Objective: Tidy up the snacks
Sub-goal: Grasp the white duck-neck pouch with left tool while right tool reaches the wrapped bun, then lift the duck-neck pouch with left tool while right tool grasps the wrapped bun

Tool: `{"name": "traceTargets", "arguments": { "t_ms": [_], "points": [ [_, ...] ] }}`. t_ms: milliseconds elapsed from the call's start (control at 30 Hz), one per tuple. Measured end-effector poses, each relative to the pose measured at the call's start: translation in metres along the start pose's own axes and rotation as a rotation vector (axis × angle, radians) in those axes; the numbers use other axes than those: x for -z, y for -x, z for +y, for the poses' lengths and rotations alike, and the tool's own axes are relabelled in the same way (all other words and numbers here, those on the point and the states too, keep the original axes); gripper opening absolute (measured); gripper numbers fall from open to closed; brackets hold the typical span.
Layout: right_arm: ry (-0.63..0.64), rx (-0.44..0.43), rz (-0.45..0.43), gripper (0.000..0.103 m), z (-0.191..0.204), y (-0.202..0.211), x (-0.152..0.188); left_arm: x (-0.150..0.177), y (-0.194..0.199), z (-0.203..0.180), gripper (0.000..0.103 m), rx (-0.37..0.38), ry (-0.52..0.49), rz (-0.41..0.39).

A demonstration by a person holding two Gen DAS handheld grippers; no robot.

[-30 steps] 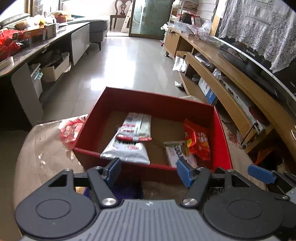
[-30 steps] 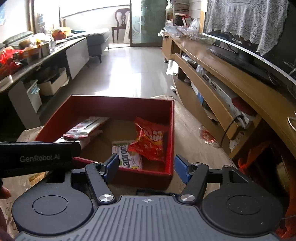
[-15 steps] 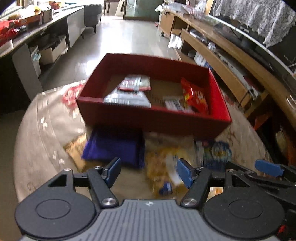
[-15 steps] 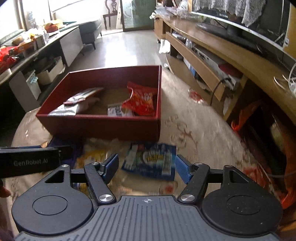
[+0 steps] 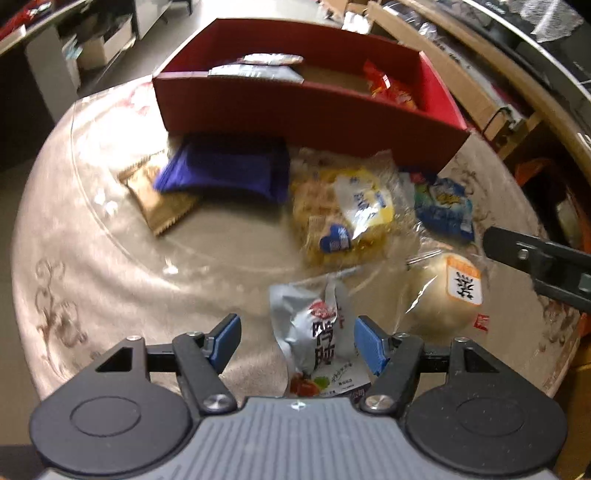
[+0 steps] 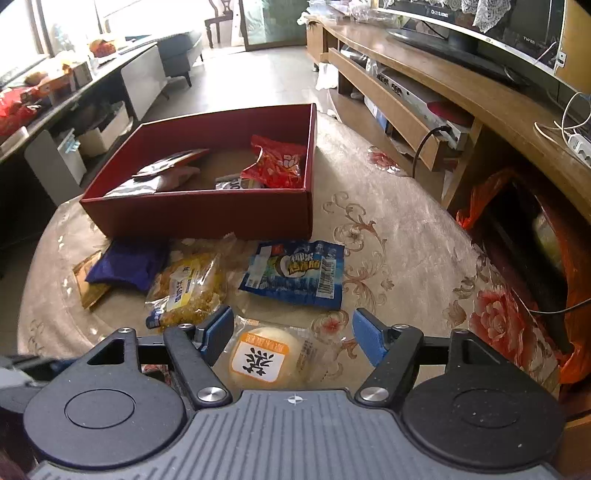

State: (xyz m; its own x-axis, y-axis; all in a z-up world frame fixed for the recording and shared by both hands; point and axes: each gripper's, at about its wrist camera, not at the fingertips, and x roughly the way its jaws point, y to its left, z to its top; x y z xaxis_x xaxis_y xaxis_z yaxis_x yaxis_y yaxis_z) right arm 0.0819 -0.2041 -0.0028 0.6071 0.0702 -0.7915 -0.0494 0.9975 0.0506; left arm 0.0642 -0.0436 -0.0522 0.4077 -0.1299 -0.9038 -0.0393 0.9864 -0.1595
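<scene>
Both grippers have swung down from the red box (image 6: 207, 214) to the loose snacks: the left gripper (image 5: 295, 341) stands open astride the silver packet (image 5: 317, 339), untouched, while the right gripper (image 6: 291, 334) is opening around the wrapped bun (image 6: 264, 356), ready for boxing.

one red box (image 6: 207, 214), ten snack packets (image 6: 295, 273)

We see a curved television (image 6: 461, 27) on a long wooden stand (image 6: 424, 70) at two o'clock, a wooden chair (image 6: 221, 22) at twelve, a grey sofa (image 6: 181, 48) at eleven, and an orange plastic bag (image 6: 484, 195) at three o'clock.
</scene>
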Motion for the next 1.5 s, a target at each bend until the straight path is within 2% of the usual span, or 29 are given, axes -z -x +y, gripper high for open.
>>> {"name": "traceTargets", "arguments": {
  "t_ms": [67,233,367,400,500,533,733,933,1133,1367,1500],
  "points": [
    [0.004,-0.005,0.001,0.078,-0.001,0.001,0.001,0.0,-0.005,-0.004,0.068,-0.003,0.023,-0.003],
    [0.012,-0.019,0.002,0.079,-0.005,0.003,0.003,-0.003,-0.021,-0.016,0.081,-0.043,0.059,-0.029],
    [0.004,-0.023,0.001,0.079,-0.008,0.004,0.002,0.003,-0.024,-0.024,0.081,-0.089,0.002,-0.058],
    [0.002,-0.024,0.001,0.079,-0.009,0.004,0.002,0.003,-0.024,-0.023,0.079,-0.097,-0.013,-0.058],
    [0.003,-0.028,0.0,0.079,-0.009,0.005,0.001,0.004,-0.018,-0.016,0.062,-0.105,-0.037,-0.054],
    [0.002,-0.029,0.0,0.079,-0.009,0.005,0.001,0.005,-0.016,-0.011,0.061,-0.105,-0.037,-0.052],
    [0.004,-0.039,0.01,0.079,-0.009,0.004,0.002,0.015,-0.005,0.009,0.059,-0.111,-0.038,-0.031],
    [-0.017,-0.032,0.053,0.081,-0.014,-0.002,0.006,0.018,-0.001,0.022,0.059,-0.071,0.002,-0.012],
    [-0.065,-0.054,0.112,0.084,-0.012,-0.015,0.007,0.015,-0.002,0.025,0.072,-0.043,0.034,0.0],
    [-0.057,-0.072,0.185,0.086,0.008,-0.038,0.01,0.017,-0.007,0.017,0.084,-0.058,-0.007,-0.006],
    [0.024,0.0,0.201,0.092,0.026,-0.056,0.013,0.019,-0.009,0.013,0.084,-0.081,-0.043,-0.015]
  ]
}}
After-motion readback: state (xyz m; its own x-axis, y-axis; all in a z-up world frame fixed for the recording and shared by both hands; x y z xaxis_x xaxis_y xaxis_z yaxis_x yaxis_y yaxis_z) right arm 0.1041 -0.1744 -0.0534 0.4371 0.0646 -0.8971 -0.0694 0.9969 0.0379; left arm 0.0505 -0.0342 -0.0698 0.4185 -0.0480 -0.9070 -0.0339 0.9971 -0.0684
